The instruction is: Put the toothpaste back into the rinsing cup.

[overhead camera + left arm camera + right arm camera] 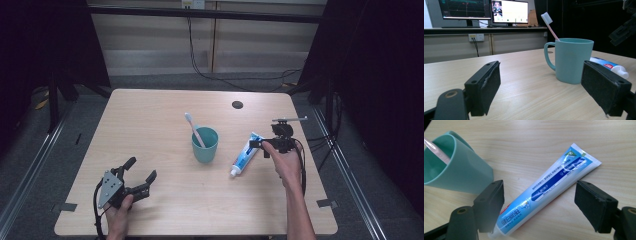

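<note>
A teal cup [205, 145] stands mid-table with a pink toothbrush [192, 127] leaning in it, head up. Right of it lies a blue and white toothpaste tube [245, 156], cap toward the front. My right gripper [270, 143] hovers over the tube's far end, open. In the right gripper view its jaws [540, 192] straddle the tube [549, 187] without touching, with the cup [456, 167] at the left. My left gripper [141, 169] rests open at the front left, holding nothing. Its view [541, 75] faces the cup [571, 60], toothbrush [549, 25] and tube cap [621, 72].
A small black round mark [237, 104] sits near the table's far edge. Cables [235, 80] trail on the floor behind the wooden table [150, 115]. Dark frames stand at both sides. Monitors [484, 11] sit on a counter beyond the table.
</note>
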The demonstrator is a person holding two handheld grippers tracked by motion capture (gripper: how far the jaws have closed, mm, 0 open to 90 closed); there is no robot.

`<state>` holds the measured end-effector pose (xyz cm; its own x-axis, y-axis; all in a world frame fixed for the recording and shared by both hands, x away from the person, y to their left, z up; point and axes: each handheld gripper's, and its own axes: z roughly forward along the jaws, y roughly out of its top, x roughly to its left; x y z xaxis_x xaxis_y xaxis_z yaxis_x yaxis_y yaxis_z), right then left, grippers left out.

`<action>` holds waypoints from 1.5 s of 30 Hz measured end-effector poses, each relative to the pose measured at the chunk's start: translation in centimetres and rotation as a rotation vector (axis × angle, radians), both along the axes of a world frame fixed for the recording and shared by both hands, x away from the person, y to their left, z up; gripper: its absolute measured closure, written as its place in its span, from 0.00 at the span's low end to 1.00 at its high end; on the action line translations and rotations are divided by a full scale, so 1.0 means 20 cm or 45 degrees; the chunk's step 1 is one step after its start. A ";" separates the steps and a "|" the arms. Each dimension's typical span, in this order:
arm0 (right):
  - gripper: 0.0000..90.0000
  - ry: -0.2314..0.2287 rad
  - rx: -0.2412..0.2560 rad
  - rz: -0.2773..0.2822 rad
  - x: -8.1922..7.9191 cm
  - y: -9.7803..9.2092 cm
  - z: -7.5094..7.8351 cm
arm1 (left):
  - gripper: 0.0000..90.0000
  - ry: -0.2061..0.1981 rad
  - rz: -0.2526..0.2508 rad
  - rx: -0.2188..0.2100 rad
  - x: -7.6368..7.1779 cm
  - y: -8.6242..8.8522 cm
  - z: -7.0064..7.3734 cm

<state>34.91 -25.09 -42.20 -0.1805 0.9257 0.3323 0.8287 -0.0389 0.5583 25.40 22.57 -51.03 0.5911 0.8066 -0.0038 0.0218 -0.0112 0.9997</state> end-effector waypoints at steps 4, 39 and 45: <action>0.26 0.014 0.007 0.019 0.02 0.01 -0.01 | 0.18 -0.001 0.003 0.003 0.00 0.00 0.00; 0.25 0.387 -0.041 -0.046 0.20 0.10 -0.14 | 0.18 0.000 -0.001 0.000 0.00 0.00 0.00; 0.32 0.427 -0.081 -0.068 0.23 0.12 -0.17 | 0.18 0.000 -0.002 -0.004 0.00 0.00 0.00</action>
